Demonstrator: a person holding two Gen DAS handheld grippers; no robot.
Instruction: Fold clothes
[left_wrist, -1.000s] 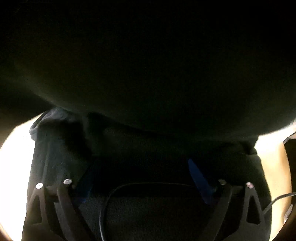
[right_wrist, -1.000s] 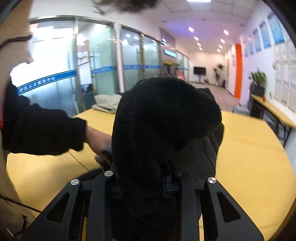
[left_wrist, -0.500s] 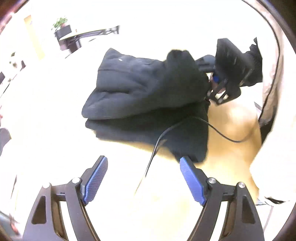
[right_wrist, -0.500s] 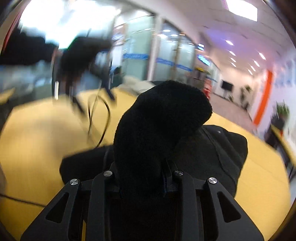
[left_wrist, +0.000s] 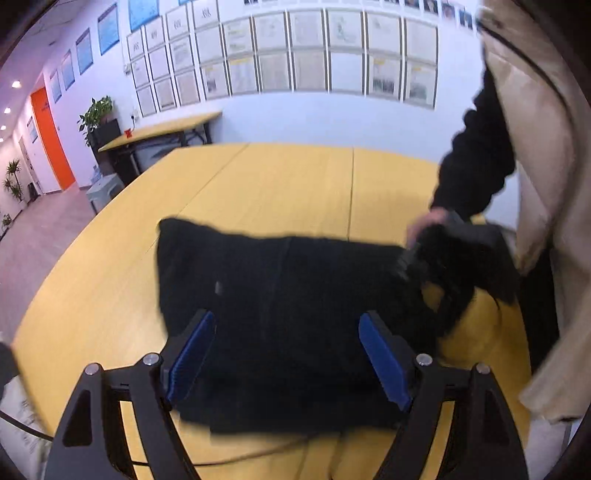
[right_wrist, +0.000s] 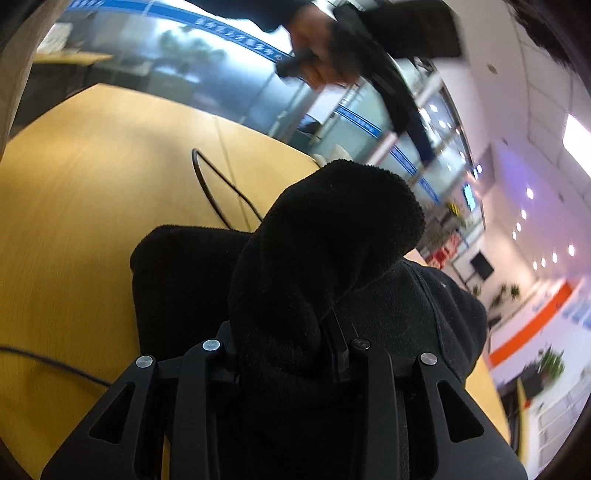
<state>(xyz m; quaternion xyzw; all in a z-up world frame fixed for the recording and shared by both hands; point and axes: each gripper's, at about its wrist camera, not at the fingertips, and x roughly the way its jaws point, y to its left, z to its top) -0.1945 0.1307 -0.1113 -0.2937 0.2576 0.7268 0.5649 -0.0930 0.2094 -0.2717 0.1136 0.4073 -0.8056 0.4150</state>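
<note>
A black fleece garment (left_wrist: 295, 295) lies folded on the yellow table (left_wrist: 277, 184). My left gripper (left_wrist: 288, 354) is open above its near edge, blue pads (left_wrist: 192, 354) apart, holding nothing. My right gripper (right_wrist: 284, 332) is shut on a bunched fold of the same black garment (right_wrist: 332, 236), which hides the fingertips. In the left wrist view the right gripper (left_wrist: 417, 258) grips the garment's right end, with the person's hand behind it. In the right wrist view the left gripper (right_wrist: 388, 74) is above, blurred.
A black cable (right_wrist: 214, 192) trails over the table left of the garment. The person's beige coat (left_wrist: 535, 184) stands at the table's right edge. A second table (left_wrist: 159, 129) with a plant stands by the far wall.
My left gripper has let go of the garment and lifted up and back; it now looks down on the folded garment. My right gripper stays shut on the fabric and has turned.
</note>
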